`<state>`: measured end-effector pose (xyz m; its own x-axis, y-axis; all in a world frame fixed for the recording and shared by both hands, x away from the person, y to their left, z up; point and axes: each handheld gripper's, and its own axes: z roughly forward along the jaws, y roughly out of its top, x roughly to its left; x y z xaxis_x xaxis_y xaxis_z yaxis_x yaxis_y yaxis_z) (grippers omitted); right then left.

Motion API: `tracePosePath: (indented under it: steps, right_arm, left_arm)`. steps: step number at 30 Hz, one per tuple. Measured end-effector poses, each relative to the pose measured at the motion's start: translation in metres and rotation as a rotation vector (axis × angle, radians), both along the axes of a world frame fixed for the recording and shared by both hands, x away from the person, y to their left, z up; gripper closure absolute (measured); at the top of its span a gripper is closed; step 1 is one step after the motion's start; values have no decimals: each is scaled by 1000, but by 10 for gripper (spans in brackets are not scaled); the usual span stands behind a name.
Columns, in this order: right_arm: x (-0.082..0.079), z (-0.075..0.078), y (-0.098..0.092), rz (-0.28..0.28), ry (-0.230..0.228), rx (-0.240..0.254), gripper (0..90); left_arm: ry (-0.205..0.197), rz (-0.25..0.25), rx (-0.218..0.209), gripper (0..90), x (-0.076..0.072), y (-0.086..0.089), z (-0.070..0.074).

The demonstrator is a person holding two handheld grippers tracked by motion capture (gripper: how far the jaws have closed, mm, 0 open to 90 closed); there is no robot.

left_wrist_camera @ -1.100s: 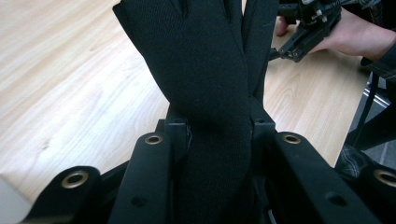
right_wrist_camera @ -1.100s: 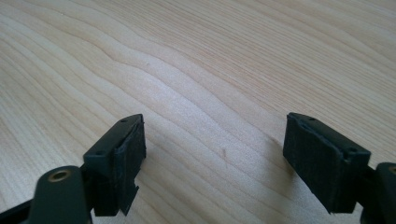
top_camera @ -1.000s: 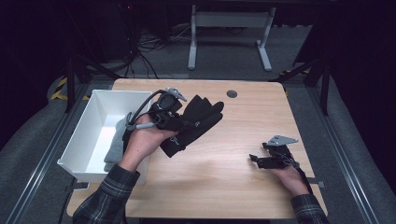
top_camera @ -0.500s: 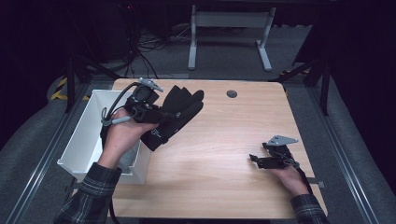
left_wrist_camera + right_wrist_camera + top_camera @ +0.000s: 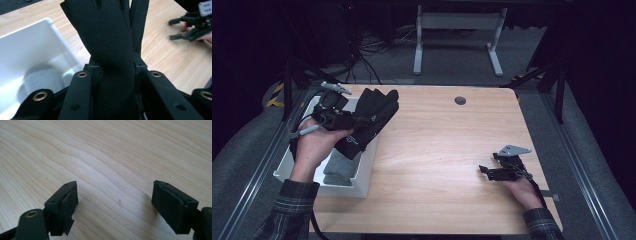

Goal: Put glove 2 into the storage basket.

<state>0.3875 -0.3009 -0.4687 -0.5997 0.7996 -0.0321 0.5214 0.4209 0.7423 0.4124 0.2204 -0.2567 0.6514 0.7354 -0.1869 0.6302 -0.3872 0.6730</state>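
While the left gripper (image 5: 343,120) hangs over the near right corner of the white bin (image 5: 307,172) in the high view, its jaws are clamped on the black glove (image 5: 369,120), which is off the table and straddles the bin's right wall. The glove's long axis runs from the cuff low over the bin up and away to the fingertips, which point toward the far side of the table (image 5: 437,150). A folded grey cloth (image 5: 339,165) already lies in the bin just below the glove, so I judge the coming drop to be short and leftward, into the bin. The right gripper (image 5: 497,171) rests on the table's near right part, well apart from glove and bin; the left hand (image 5: 314,145) is plainly the nearer one. A small pale mark shows on the glove's cuff, too small to read.

From the left gripper view, both jaws pinch the black glove (image 5: 110,42) at its narrow middle, and the glove's fingers stand up and away. The white bin (image 5: 30,57) lies to the left and below, with the grey cloth (image 5: 42,77) blurred inside. No writing shows.

Seen from the right gripper view, the right gripper (image 5: 115,202) stands wide open with nothing between its pads, over bare table (image 5: 112,157). No label is legible.
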Motion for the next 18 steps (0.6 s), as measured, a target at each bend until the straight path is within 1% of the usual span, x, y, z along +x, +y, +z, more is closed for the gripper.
tracePosePath:
  steps: [5, 8, 11, 13, 16, 18]
  right_arm:
    - [0, 0, 0, -1, 0, 0, 215]
    - [0, 0, 0, -1, 0, 0, 215]
    - [0, 0, 0, -2, 0, 0, 215]
    - [0, 0, 0, -1, 0, 0, 215]
    - [0, 0, 0, -2, 0, 0, 215]
    - [0, 0, 0, -2, 0, 0, 215]
  left_arm:
    - [14, 82, 12, 704, 0, 25, -11]
    - [24, 125, 17, 704, 1, 37, -17]
    - [39, 165, 18, 704, 2, 48, -27]
    - [49, 178, 23, 704, 3, 52, -32]
    - [74, 191, 22, 704, 5, 56, -43]
    - [83, 206, 25, 704, 7, 58, -51]
